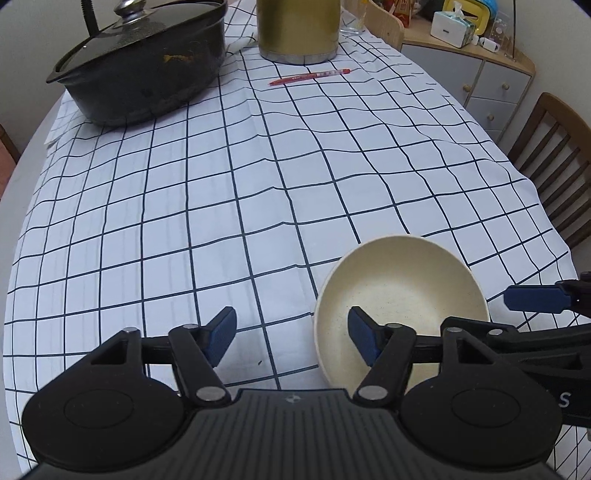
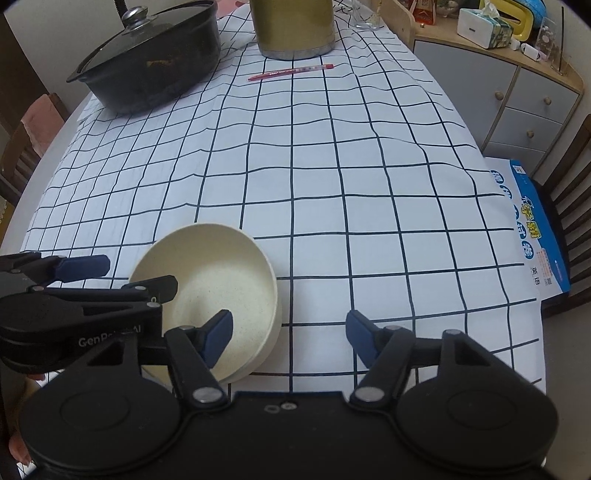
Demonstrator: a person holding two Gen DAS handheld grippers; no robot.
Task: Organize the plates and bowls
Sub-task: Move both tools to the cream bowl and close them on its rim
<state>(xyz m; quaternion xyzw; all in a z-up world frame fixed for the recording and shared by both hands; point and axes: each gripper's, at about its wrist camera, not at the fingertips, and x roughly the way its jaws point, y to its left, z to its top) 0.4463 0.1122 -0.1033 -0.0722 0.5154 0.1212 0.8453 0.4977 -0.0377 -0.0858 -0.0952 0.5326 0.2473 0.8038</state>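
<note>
A cream speckled bowl (image 1: 402,291) sits on the checked tablecloth near the front edge; it also shows in the right wrist view (image 2: 218,284), where a second rim under it suggests a stack. My left gripper (image 1: 291,338) is open, its right finger over the bowl's near rim and its left finger over bare cloth. My right gripper (image 2: 288,338) is open, its left finger over the bowl's right side. Neither holds anything. Each gripper shows at the edge of the other's view.
A black lidded pot (image 1: 144,70) stands at the far left, a gold metal canister (image 1: 299,29) at the far middle, a red pen (image 1: 310,76) before it. A blue-and-white box (image 2: 532,229) lies at the table's right edge. Chairs and a cabinet (image 1: 491,88) stand at the right.
</note>
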